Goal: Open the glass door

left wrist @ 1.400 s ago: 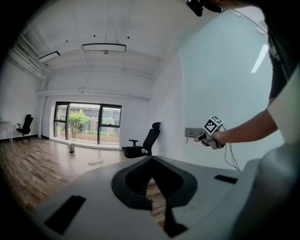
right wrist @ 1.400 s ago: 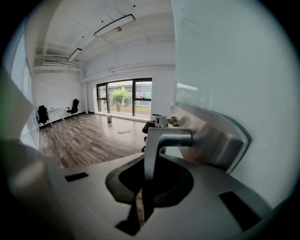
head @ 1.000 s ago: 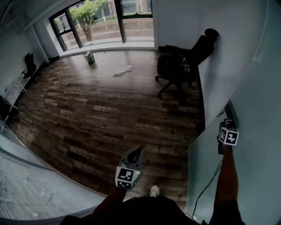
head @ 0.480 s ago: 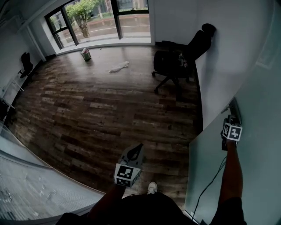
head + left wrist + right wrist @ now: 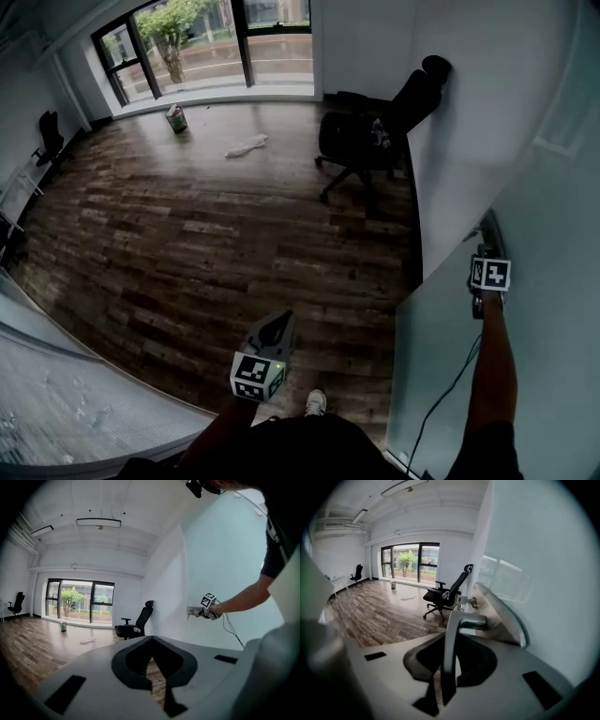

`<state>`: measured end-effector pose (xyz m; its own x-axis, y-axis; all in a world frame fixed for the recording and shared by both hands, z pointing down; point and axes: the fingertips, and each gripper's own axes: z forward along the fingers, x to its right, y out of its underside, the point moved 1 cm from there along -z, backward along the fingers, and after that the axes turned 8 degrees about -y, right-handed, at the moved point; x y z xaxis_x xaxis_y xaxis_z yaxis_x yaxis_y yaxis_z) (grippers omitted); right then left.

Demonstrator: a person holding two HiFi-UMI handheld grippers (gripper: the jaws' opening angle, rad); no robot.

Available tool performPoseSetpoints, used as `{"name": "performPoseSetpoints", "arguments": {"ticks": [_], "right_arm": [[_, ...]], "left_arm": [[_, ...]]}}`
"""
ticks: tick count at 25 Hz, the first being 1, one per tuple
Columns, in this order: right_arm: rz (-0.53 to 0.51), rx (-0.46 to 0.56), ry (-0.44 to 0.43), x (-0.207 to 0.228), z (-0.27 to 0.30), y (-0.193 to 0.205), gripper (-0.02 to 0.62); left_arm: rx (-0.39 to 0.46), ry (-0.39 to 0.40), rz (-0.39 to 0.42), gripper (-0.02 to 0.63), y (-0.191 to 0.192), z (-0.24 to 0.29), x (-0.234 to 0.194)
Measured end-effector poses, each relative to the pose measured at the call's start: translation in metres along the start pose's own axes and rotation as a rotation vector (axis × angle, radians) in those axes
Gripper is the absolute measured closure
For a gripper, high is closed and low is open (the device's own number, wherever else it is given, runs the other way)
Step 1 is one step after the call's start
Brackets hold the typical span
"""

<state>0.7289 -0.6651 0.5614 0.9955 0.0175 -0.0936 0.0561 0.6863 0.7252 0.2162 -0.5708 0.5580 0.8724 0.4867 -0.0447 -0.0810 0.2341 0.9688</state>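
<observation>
The right gripper (image 5: pixel 485 253) is at the door handle (image 5: pixel 452 634), its jaws opening, with the metal lever standing between them and a dark slit of daylight along the lever's left side, so the grasp is loosening rather than clenched. The lever's long axis runs roughly level along the face of the door: its free end lies toward the gripper, and at its far end it bends right into the glass. The glass door (image 5: pixel 422 356) is a frosted, pale green panel at the right of the head view, its free edge standing by the end of the white wall (image 5: pixel 469 122); the handle sits on the panel just beyond the marker cube, at the end of the person's outstretched right arm. A thin dark cable (image 5: pixel 448 389) hangs in front of the glass below that arm. The left gripper (image 5: pixel 274 330) is low in the head view, above the dark wooden floor (image 5: pixel 187 234), well apart from the door, its jaws drawn together on nothing (only floor shows through the narrow seam). Farther out, a black office chair (image 5: pixel 370 141) stands against the wall, and a wide window (image 5: pixel 225 37) closes the far end of the room
</observation>
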Motion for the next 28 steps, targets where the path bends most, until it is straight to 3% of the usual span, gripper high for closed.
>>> {"name": "performPoseSetpoints", "arguments": {"ticks": [4, 8, 11, 17, 23, 28], "right_arm": [[0.026, 0.044, 0.013, 0.015, -0.007, 0.002, 0.515], [-0.026, 0.237, 0.128, 0.011, -0.054, -0.013, 0.483], [-0.048, 0.389, 0.138, -0.016, -0.097, -0.024, 0.485], [-0.066, 0.583, 0.048, -0.12, -0.177, -0.018, 0.555], [-0.102, 0.624, -0.029, -0.262, -0.265, 0.057, 0.578], [-0.059, 0.634, -0.119, -0.357, -0.309, 0.133, 0.578]], "left_arm": [[0.0, -0.025, -0.004, 0.609, 0.0, -0.014, -0.005], [0.0, -0.034, -0.016, 0.609, 0.01, -0.024, -0.009], [0.008, -0.035, -0.037, 0.609, 0.012, -0.034, -0.01], [0.042, 0.005, -0.013, 0.609, 0.005, -0.053, -0.005], [0.071, 0.049, 0.013, 0.609, 0.006, -0.129, -0.009], [0.071, 0.08, 0.032, 0.609, 0.028, -0.19, 0.002]]}}
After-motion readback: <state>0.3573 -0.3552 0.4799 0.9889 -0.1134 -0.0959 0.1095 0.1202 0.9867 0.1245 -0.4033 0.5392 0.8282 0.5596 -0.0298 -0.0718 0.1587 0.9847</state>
